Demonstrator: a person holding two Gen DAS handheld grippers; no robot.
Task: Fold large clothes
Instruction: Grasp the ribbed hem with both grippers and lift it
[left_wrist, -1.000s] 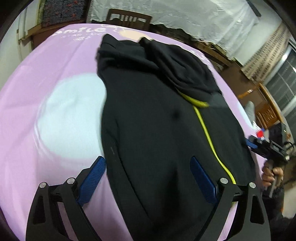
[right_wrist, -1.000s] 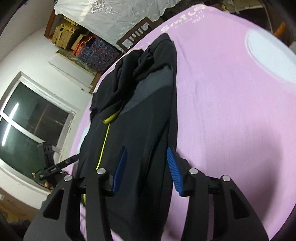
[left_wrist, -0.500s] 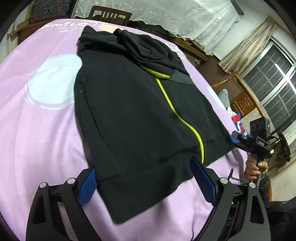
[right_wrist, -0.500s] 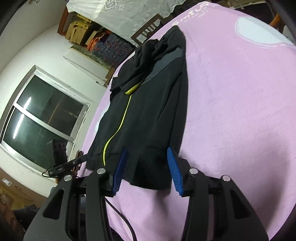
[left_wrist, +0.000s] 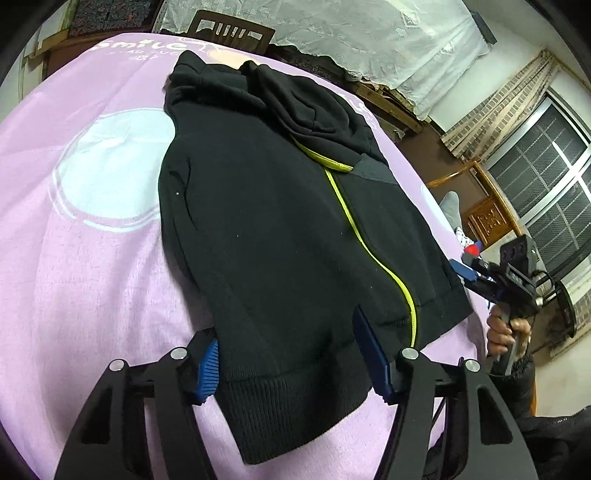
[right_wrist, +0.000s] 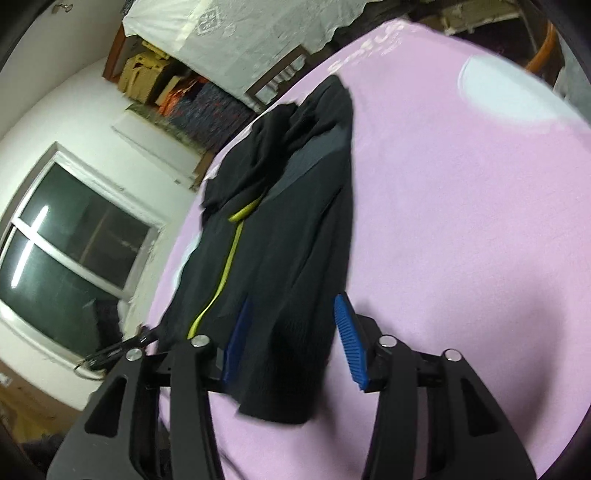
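The left gripper straddles the ribbed hem of the black hoodie, jaws closing but pads not yet pressing. The right gripper stands released over the hem's other corner. The hoodie's long axis runs straight away from both, hood farthest, on the pink sheet. Sleeves are hidden.

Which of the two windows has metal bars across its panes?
The window seen from the left wrist, beside the patterned curtain, carries a grid of bars. The other window, in the white wall, has plain dark panes.
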